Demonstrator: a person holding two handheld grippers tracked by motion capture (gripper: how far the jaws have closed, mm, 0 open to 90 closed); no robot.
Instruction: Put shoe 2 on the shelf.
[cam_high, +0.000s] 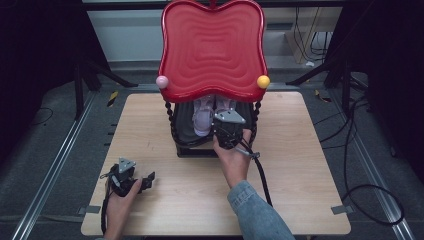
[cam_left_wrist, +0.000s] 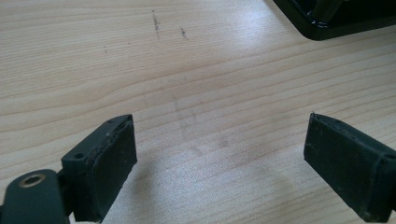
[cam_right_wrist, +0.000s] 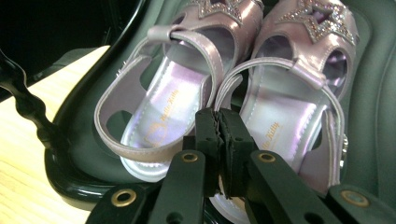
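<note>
The right gripper (cam_right_wrist: 218, 140), jaws closed on nothing, may snag the right sandal's (cam_right_wrist: 299, 93) heel strap (cam_right_wrist: 275, 65); the left gripper (cam_left_wrist: 219, 168) rests open.

1. gold script lettering stands on the shiny lilac insole of the left sandal (cam_right_wrist: 161, 116), at the centre left of the right gripper view; it seems to read "hello kitty", running slantwise up the footbed, with a faint gold outline drawing just below it that is too dim to make out.
2. the same gold script stands on the insole of the right sandal (cam_right_wrist: 273, 121), at the centre right of that view; the word "kitty" is the legible part, the rest is blurred.
3. no other writing, number or sign can be read in the high view or the left gripper view.
</note>
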